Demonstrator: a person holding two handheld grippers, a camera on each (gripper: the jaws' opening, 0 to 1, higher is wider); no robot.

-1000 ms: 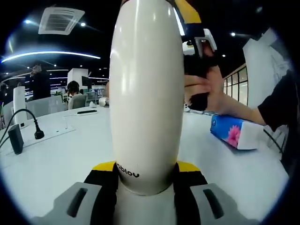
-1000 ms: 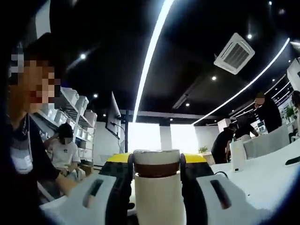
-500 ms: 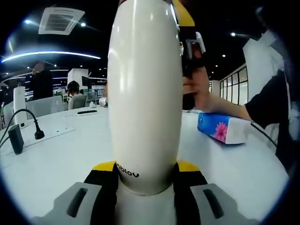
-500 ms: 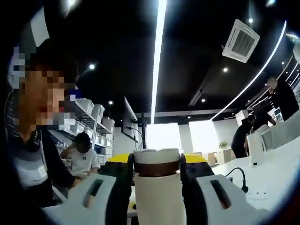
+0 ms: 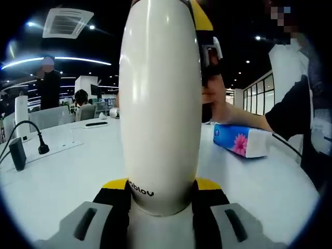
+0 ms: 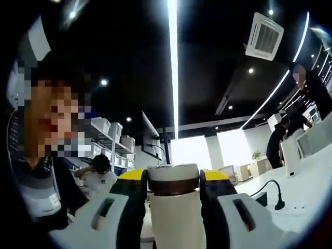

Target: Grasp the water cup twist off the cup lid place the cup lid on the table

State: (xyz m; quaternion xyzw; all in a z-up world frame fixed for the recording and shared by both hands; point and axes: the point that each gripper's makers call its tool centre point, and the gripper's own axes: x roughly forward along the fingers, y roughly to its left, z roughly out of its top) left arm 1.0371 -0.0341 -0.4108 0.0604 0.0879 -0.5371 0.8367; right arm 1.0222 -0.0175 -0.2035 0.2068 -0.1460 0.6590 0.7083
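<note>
Now | left tongs clamp water cup | right tongs grip cup lid | you twist squarely, hold cup steady over bench.

cup before tissue pack, on table

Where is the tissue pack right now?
In the left gripper view, the tissue pack lies on the white table, right of the cup, below the hand.

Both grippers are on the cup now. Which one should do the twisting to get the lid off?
Right. The right gripper is shut on the cup lid at the top, while the left gripper clamps the water cup low on its body, likely better for steadying it.
</note>
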